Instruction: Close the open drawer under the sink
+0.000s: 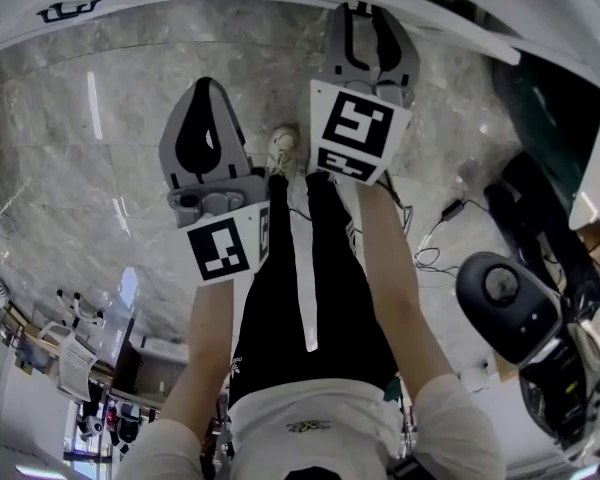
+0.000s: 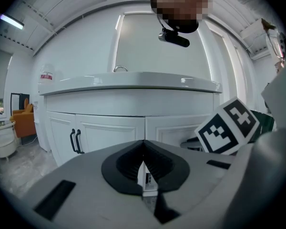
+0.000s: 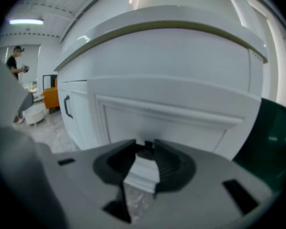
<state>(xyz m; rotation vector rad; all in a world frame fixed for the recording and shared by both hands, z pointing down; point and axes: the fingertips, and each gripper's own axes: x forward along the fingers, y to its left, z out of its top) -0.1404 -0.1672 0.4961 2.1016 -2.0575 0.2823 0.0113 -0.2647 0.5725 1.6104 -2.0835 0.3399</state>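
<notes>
Right claw (image 3: 146,144): jaws apart, empty, aimed at the drawer front (image 3: 181,118), likely to push it.
Left claw (image 2: 144,142): jaws together, idle alongside.

Cables (image 1: 429,255) lie on the marble floor (image 1: 80,198) — an orange armchair (image 2: 23,121) stands there too.

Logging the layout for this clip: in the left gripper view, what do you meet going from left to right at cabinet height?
Orange chair → black cabinet handles → marker cube
</notes>
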